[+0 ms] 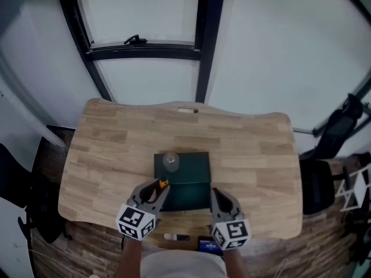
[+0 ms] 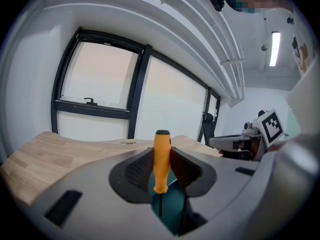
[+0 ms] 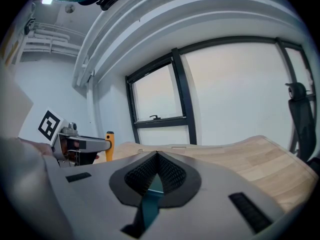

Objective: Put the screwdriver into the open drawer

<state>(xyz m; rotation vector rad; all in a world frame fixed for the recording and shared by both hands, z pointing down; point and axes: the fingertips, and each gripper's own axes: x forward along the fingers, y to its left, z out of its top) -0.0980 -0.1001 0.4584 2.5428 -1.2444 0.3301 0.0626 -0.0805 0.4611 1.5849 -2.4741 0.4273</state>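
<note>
A dark green drawer box stands at the table's near middle, its open drawer pulled toward me. My left gripper hangs over the drawer's left front corner. It is shut on the screwdriver, whose orange handle stands upright between the pads with the thin shaft pointing down over the green drawer. In the left gripper view the left gripper clamps the handle at mid-length. My right gripper sits at the drawer's right front corner. In the right gripper view the right gripper is shut and holds nothing.
A clear round object rests on top of the box. The wooden table backs onto a black-framed window. A black chair stands at the right. Small items lie below the table's near edge.
</note>
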